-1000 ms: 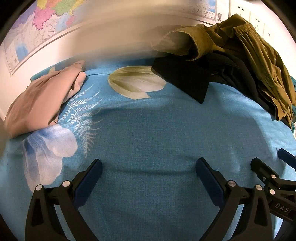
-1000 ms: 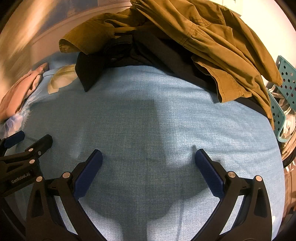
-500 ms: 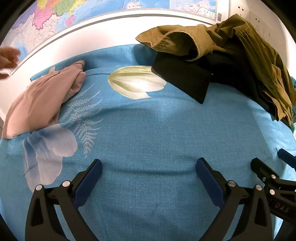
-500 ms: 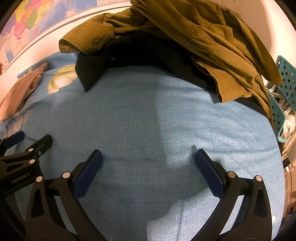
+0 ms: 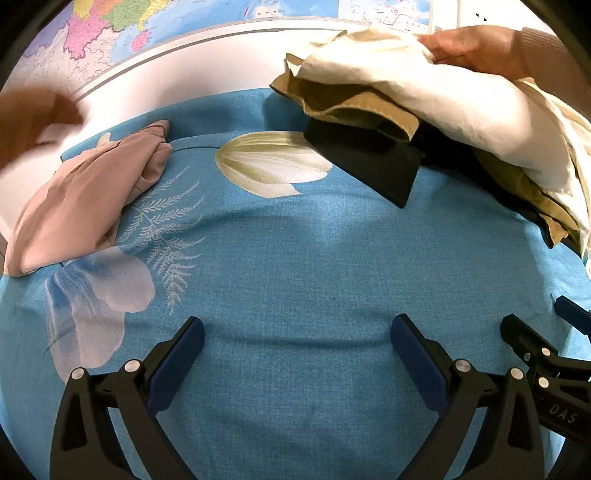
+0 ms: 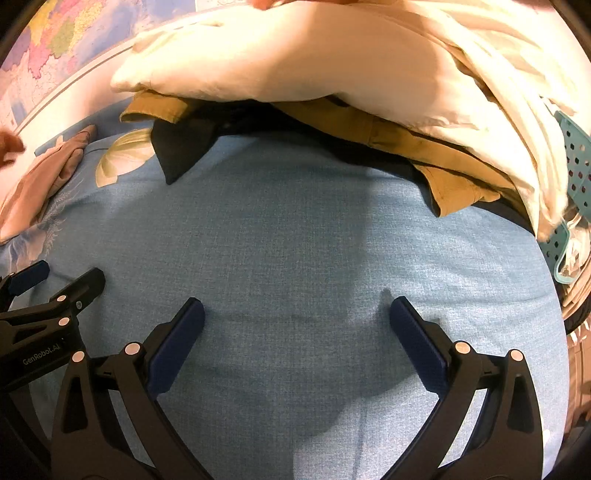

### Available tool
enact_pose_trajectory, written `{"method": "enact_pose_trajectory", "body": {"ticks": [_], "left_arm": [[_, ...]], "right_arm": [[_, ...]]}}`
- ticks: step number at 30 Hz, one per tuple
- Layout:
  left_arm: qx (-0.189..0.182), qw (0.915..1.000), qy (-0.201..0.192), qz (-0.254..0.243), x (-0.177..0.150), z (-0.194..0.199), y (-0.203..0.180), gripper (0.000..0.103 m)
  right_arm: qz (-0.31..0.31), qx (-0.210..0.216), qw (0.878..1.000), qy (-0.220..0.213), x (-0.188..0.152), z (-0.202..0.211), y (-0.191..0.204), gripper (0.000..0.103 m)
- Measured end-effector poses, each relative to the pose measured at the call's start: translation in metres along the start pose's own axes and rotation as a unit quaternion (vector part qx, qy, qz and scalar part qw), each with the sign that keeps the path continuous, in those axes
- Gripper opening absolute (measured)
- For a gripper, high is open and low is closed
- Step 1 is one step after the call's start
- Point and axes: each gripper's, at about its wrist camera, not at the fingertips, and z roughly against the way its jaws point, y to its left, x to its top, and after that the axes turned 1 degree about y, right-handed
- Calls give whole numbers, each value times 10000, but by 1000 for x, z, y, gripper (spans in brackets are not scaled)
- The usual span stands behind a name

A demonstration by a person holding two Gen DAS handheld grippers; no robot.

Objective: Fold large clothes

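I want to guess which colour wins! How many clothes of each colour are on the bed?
Cream: 1, cream garment, on top of the pile under a hand
Olive: 1, olive shirt
Black: 1, black garment
Pink: 1, pink garment, lying apart on the blue bedsheet
Total: 4, so no colour wins.

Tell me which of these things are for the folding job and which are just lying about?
For the job: cream-white cloth, olive-brown cotton shirt, black garment, pink crumpled garment, left tool, right tool.

Lying about: colourful wall map, teal perforated plastic basket.
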Motion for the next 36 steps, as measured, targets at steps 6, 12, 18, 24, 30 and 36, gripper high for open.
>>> {"method": "enact_pose_trajectory", "body": {"ticks": [6,12,18,24,30,36], "left_arm": [[0,10000,1,1,0,0,0,98],[0,10000,1,1,1,1,0,98],[0,10000,1,0,1,1,0,98],[0,10000,2,0,1,1,1,98],[0,10000,2,-1,1,1,1,98],[0,10000,2,0,1,1,1,98]], "right_arm": [[2,1,10000,2,1,0,0,99],[3,2,10000,2,1,0,0,99],[3,2,10000,2,1,0,0,99],[3,2,10000,3,1,0,1,99],[4,2,10000,4,1,0,1,99],[5,2,10000,5,1,-1,1,99]]}}
